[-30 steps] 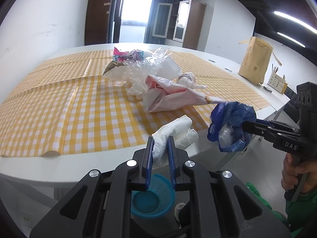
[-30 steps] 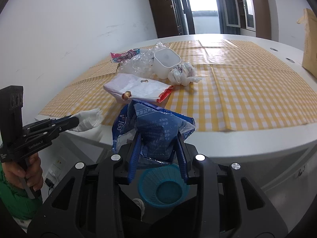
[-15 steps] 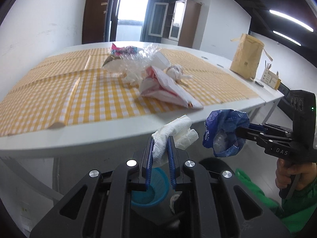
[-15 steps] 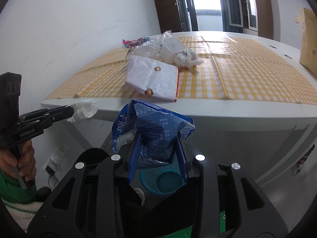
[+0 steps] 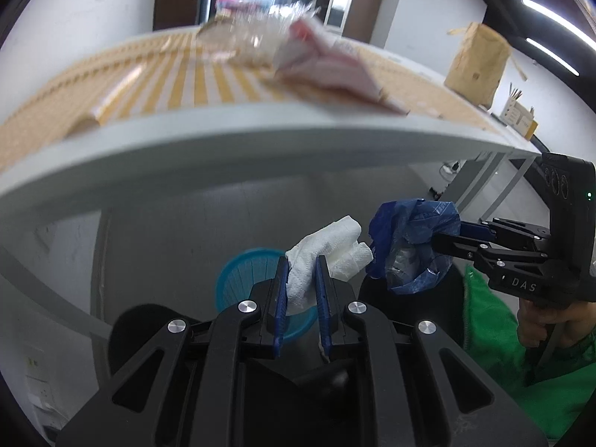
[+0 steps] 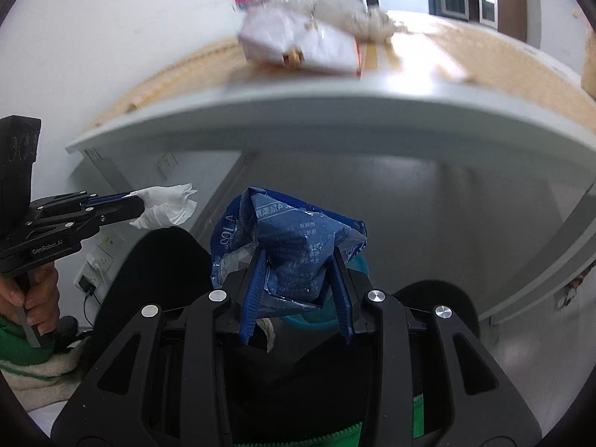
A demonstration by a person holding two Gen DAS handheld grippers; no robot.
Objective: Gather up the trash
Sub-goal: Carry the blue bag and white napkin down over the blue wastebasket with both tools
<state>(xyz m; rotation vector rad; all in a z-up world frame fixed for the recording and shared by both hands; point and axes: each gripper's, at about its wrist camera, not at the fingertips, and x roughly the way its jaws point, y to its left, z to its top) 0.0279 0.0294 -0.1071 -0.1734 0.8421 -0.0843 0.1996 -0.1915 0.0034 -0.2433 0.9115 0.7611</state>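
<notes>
My left gripper (image 5: 301, 264) is shut on a crumpled white tissue (image 5: 327, 253) and holds it below the table edge, above a blue mesh bin (image 5: 242, 279). My right gripper (image 6: 298, 260) is shut on a crumpled blue plastic wrapper (image 6: 290, 238); part of the blue bin (image 6: 357, 260) shows behind it. The wrapper (image 5: 409, 238) hangs just right of the tissue in the left wrist view. The tissue (image 6: 164, 205) also shows at the left in the right wrist view. More trash, a white and red bag (image 5: 327, 67) and clear plastic (image 5: 260, 37), lies on the table.
The white table edge (image 5: 260, 141) with a yellow checked cloth (image 5: 167, 82) arches above both grippers. A brown paper bag (image 5: 476, 59) stands at the table's far right. A black chair back (image 6: 160, 260) is close below. Table legs (image 6: 551, 246) stand at the right.
Both grippers have dropped from table height to below the table edge, still holding the tissue and the wrapper. The blue bin now sits right behind them.
</notes>
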